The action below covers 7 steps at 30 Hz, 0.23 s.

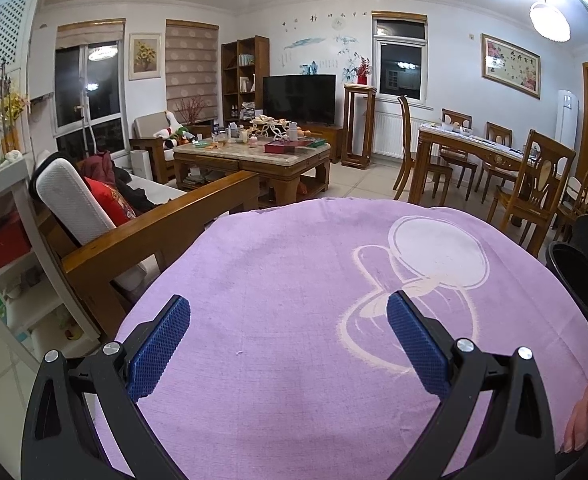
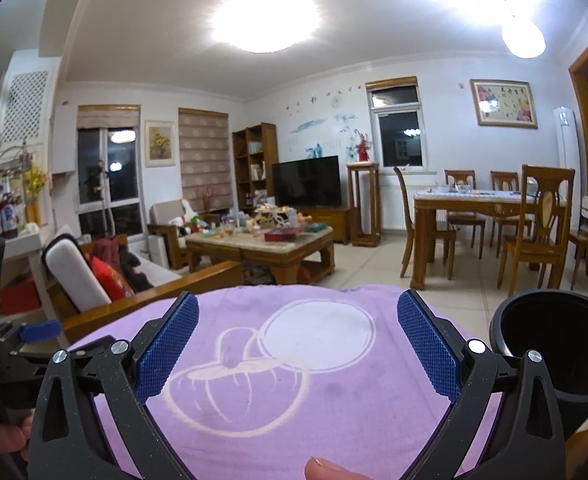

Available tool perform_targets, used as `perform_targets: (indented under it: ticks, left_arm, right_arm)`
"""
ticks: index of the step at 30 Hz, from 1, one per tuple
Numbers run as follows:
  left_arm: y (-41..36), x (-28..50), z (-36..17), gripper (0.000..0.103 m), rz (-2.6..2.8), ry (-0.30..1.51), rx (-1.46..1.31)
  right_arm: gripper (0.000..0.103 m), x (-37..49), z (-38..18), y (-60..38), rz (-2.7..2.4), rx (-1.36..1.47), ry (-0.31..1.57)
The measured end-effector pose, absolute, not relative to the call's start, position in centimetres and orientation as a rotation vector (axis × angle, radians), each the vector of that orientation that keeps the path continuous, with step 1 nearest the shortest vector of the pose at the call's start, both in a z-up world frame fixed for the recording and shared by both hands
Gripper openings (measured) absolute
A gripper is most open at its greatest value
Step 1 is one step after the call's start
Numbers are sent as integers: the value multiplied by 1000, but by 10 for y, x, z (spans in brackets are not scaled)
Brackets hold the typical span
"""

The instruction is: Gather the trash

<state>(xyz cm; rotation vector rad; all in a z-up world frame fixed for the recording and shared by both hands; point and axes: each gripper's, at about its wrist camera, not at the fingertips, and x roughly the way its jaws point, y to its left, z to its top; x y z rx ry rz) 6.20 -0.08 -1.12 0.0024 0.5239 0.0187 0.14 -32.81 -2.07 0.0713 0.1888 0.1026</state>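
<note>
A purple cloth with a white cartoon print [image 1: 294, 280] covers a rounded surface right below both grippers; it also shows in the right wrist view [image 2: 294, 380]. My left gripper [image 1: 289, 320] is open and empty over the cloth. My right gripper [image 2: 298, 332] is open and empty over the cloth's print. A black round bin [image 2: 554, 340] stands just right of the cloth; its rim shows at the right edge of the left wrist view [image 1: 574, 272]. No loose trash shows on the cloth.
A wooden sofa [image 1: 153, 216] with a white cushion and red pillow stands left. A cluttered coffee table [image 1: 253, 152] and a TV [image 1: 300, 98] lie ahead. A dining table [image 1: 474, 148] with chairs is at the right. A white shelf [image 1: 5, 216] is at the far left.
</note>
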Motion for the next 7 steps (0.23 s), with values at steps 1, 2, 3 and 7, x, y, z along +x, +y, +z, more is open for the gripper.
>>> perform_targets:
  ticks: [1,2,3,7]
  left_arm:
    - [-1,62,-11,98,19,524,3]
    - [-1,62,-11,98,21,524,3]
    - [-1,62,-11,98,21,525,3]
    - [-2,63,-12,98,27,528,1]
  right_arm:
    - [98,1,-21,-328,103,72,188]
    - [98,2,-21,-328,103,72,189]
    - [98,2,-21,-328,103,72,189]
    - [98,1,-21,-328,102,72,188]
